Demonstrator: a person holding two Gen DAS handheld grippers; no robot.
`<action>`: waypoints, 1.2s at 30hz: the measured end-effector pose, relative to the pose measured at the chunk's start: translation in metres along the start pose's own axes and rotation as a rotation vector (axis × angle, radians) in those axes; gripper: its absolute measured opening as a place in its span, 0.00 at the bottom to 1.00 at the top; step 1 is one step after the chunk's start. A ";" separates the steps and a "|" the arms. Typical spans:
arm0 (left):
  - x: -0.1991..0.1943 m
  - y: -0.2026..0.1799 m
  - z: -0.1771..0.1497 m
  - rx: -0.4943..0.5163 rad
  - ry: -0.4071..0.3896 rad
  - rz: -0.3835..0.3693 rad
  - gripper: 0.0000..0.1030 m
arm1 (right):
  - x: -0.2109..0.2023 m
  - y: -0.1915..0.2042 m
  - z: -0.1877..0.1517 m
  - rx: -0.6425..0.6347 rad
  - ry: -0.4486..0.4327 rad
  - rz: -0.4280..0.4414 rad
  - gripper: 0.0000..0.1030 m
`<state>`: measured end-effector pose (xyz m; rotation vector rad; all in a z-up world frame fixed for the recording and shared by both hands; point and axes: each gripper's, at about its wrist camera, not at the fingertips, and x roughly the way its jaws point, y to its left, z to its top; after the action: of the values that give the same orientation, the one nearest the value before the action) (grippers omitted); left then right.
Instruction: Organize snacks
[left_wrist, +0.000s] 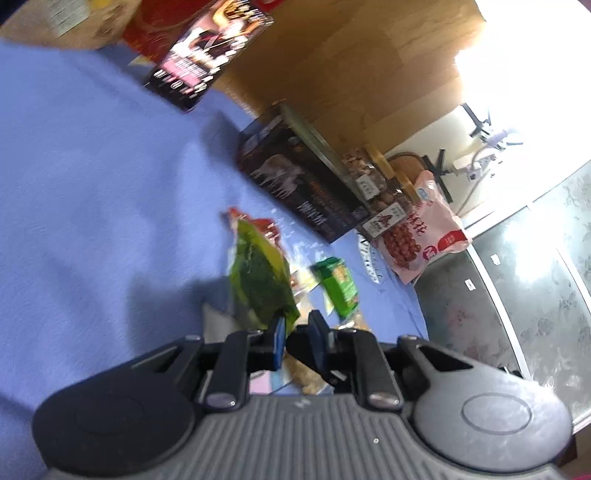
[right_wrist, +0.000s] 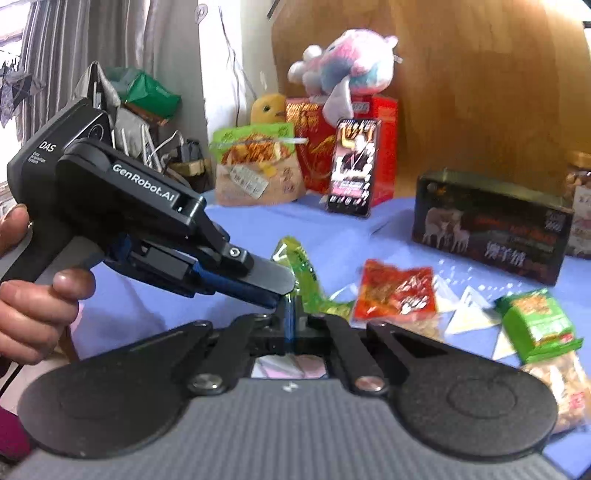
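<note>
Green packet (left_wrist: 260, 280) was held off the blue worktop (left_wrist: 92, 184), clamped at its near end by the left gripper (left_wrist: 295, 332), fingers closed on it. Its long axis ran away from those fingers toward 11 o'clock. Right gripper (right_wrist: 293, 314) had its fingers shut just below the same packet (right_wrist: 303, 273); whether they pinched its edge could not be told. Red packet (right_wrist: 395, 291) lay at 2 o'clock from the right fingers.

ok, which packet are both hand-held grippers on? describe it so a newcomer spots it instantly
On the blue cloth, in front of the dark box with white deer, find the loose snack packets. It is the green crinkly packet, pinched by both grippers; the red packet beside it lies flat.
</note>
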<state>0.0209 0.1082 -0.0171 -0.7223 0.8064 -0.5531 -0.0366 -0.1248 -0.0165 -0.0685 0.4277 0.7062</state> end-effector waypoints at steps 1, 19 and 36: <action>0.002 -0.006 0.004 0.020 -0.001 -0.005 0.13 | -0.002 -0.001 0.003 -0.017 -0.019 -0.017 0.02; 0.145 -0.120 0.151 0.310 -0.024 0.008 0.14 | 0.039 -0.144 0.093 -0.088 -0.134 -0.336 0.03; 0.050 0.037 0.073 0.108 0.046 0.198 0.57 | 0.059 -0.150 0.016 0.606 0.311 0.237 0.41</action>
<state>0.1138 0.1236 -0.0320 -0.5258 0.8734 -0.4325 0.1053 -0.2002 -0.0379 0.4562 0.9443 0.7743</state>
